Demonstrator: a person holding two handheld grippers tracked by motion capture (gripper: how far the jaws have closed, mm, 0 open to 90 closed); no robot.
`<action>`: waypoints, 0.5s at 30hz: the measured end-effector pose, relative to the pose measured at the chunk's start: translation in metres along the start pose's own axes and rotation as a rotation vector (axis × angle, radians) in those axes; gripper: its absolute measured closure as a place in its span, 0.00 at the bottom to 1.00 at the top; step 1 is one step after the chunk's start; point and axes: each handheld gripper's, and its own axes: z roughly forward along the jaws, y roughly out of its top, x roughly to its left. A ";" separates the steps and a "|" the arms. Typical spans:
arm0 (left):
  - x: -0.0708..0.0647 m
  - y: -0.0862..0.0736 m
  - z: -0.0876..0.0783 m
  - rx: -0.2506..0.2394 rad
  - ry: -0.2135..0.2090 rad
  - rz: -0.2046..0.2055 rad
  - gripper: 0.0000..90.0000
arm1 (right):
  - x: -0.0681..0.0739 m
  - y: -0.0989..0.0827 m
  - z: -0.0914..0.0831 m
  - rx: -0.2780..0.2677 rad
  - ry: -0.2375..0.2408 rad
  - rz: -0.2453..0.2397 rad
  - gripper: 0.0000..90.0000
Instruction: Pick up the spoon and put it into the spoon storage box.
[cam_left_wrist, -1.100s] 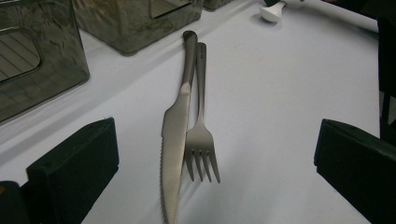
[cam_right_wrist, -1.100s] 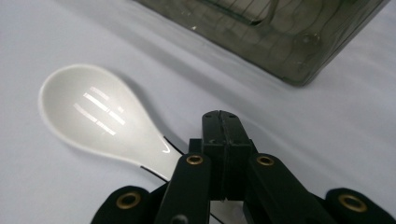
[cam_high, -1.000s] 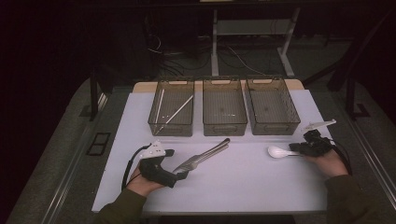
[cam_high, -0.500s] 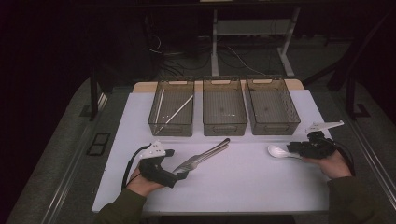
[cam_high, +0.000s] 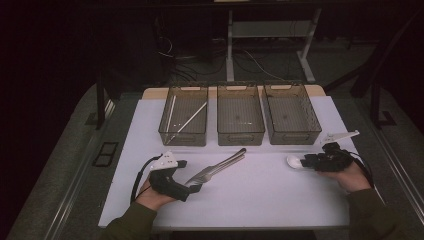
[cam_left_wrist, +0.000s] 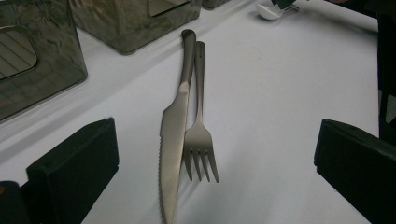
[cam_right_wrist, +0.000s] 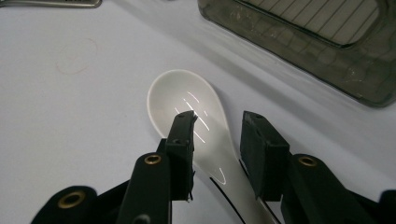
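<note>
A white ceramic spoon (cam_right_wrist: 187, 98) lies on the white table top, its handle between the jaws of my right gripper (cam_right_wrist: 219, 135). Those jaws have just been opening and stand slightly apart from the handle, so the grip is open. In the high view this gripper (cam_high: 306, 161) rests at the right, with the spoon (cam_high: 292, 161) at its tip. A steel knife (cam_left_wrist: 175, 126) and fork (cam_left_wrist: 200, 140) lie side by side between the wide-open jaws of my left gripper (cam_left_wrist: 217, 149), untouched. In the high view the left gripper (cam_high: 192, 186) sits at the lower left beside the knife (cam_high: 225, 162).
Three smoky clear bins stand in a row behind the cutlery: the left bin (cam_high: 182, 141) holds a few long thin utensils, while the middle bin (cam_high: 240, 140) and right bin (cam_high: 293, 139) look bare. The table edge runs close to both forearms.
The right hand has shifted slightly by the spoon, which stays where it lay. The left hand, knife and fork have not moved.
</note>
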 end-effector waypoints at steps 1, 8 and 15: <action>0.000 0.000 0.000 -0.002 -0.001 -0.002 0.00 | 0.000 0.000 0.001 -0.002 0.000 -0.002 0.71; 0.000 0.000 0.001 -0.002 -0.003 0.001 0.00 | 0.002 0.000 0.004 0.013 0.002 -0.023 0.71; 0.000 0.000 0.000 -0.001 -0.002 0.000 0.00 | 0.004 -0.001 0.007 0.030 0.006 -0.054 0.69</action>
